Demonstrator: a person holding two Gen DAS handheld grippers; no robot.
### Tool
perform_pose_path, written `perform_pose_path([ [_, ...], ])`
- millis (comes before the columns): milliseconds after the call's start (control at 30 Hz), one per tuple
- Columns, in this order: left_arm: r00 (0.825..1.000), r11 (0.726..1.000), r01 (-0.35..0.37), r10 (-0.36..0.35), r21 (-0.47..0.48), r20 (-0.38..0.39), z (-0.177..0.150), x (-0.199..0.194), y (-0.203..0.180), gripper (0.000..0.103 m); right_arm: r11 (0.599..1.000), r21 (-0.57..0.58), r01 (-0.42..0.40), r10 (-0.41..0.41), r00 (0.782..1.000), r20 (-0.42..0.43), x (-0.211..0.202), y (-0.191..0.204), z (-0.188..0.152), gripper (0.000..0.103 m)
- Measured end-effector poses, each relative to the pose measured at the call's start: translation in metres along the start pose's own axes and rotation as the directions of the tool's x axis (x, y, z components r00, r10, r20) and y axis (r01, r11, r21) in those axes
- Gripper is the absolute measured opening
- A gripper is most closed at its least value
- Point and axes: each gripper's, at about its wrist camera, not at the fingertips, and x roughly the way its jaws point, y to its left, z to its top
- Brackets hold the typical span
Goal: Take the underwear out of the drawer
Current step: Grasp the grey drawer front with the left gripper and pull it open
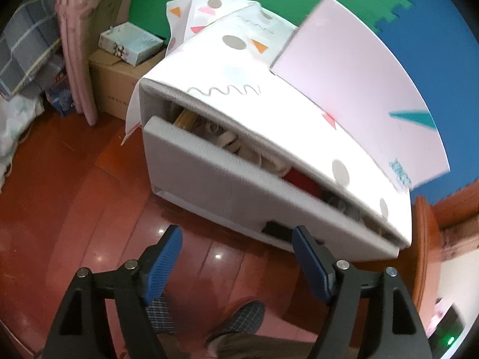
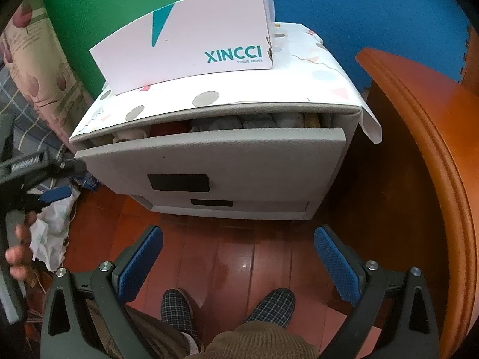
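Both grippers' fingers stand apart with nothing between them: your left gripper (image 1: 236, 251) hangs open over the red floor (image 1: 89, 209) at bottom centre of the left wrist view, and your right gripper (image 2: 239, 254) is spread wide and empty at the bottom of its own view, above your checked slippers (image 2: 176, 308). Task's thing: the underwear (image 2: 215, 125) sits rolled in a row inside the top drawer (image 2: 224, 155) of the small grey cabinet (image 2: 233, 209), centre of the right wrist view; a red piece (image 1: 299, 179) shows mid-frame in the left view. That drawer is only pulled out a crack, so just a thin strip of the contents shows under the patterned cover (image 2: 239, 95), with a pink shoe box (image 2: 185, 48) on top in the upper centre. Step in hand, as I read it: opening the drawer, partly done, no garment picked. Next move calls for more opening first: get a finger on the drawer front, by its top edge or the dark handle slot (image 2: 178, 183), and draw it toward you until the rolls are clear. Then come down from above with open fingers on one roll, close and lift. Gap looks too narrow for the fingers as it stands. Left view is blurred, so which piece is nearest I cannot tell.
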Motion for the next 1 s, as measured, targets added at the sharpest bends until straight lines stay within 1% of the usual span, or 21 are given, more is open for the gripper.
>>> perform_pose_path([
  [167, 1.0, 0.996, 0.029, -0.03, -0.078, -0.001, 0.023, 0.015, 0.004, 0.078, 1.0, 0.002, -0.005, 0.005, 1.0, -0.015, 0.004, -0.002, 0.0, 0.1],
  [300, 0.998, 0.984, 0.047, -0.053, -0.172, -0.027, 0.037, 0.03, 0.011, 0.078, 1.0, 0.007, -0.007, 0.007, 1.0, -0.02, 0.005, -0.004, 0.0, 0.1],
  [400, 0.998, 0.975, 0.037, -0.046, -0.219, -0.037, 0.042, 0.041, 0.017, 0.079, 1.0, 0.013, -0.012, 0.012, 1.0, -0.025, 0.006, -0.006, -0.001, 0.1],
  [467, 0.998, 0.972, 0.03, -0.04, -0.233, -0.039, 0.043, 0.045, 0.02, 0.079, 1.0, 0.018, -0.016, 0.016, 0.999, -0.028, 0.007, -0.007, 0.0, 0.1],
  [567, 0.998, 0.964, 0.042, -0.055, -0.263, -0.039, 0.045, 0.053, 0.025, 0.083, 0.999, 0.024, -0.022, 0.023, 0.999, -0.032, 0.009, -0.009, 0.0, 0.1],
  [700, 0.998, 0.957, 0.043, -0.055, -0.288, -0.035, 0.045, 0.058, 0.03, 0.085, 0.999, 0.023, -0.024, 0.024, 0.999, -0.033, 0.01, -0.008, 0.0, 0.1],
  [800, 0.999, 0.957, 0.022, -0.029, -0.289, -0.02, 0.044, 0.062, 0.03, 0.092, 0.999, 0.026, -0.026, 0.027, 0.999, -0.035, 0.01, -0.009, 0.0, 0.1],
  [867, 1.0, 0.957, 0.017, -0.02, -0.289, -0.009, 0.042, 0.064, 0.027, 0.098, 0.999, 0.03, -0.027, 0.028, 0.999, -0.036, 0.01, -0.009, 0.0, 0.1],
  [900, 1.0, 0.956, 0.013, -0.015, -0.293, -0.004, 0.042, 0.067, 0.031, 0.103, 0.999, 0.031, -0.028, 0.03, 0.999, -0.036, 0.01, -0.01, -0.001, 0.1],
  [1000, 0.999, 0.952, 0.033, -0.029, -0.305, 0.019, 0.04, 0.071, 0.034, 0.103, 0.999, 0.03, -0.028, 0.029, 0.999, -0.039, 0.01, -0.009, 0.0, 0.1],
])
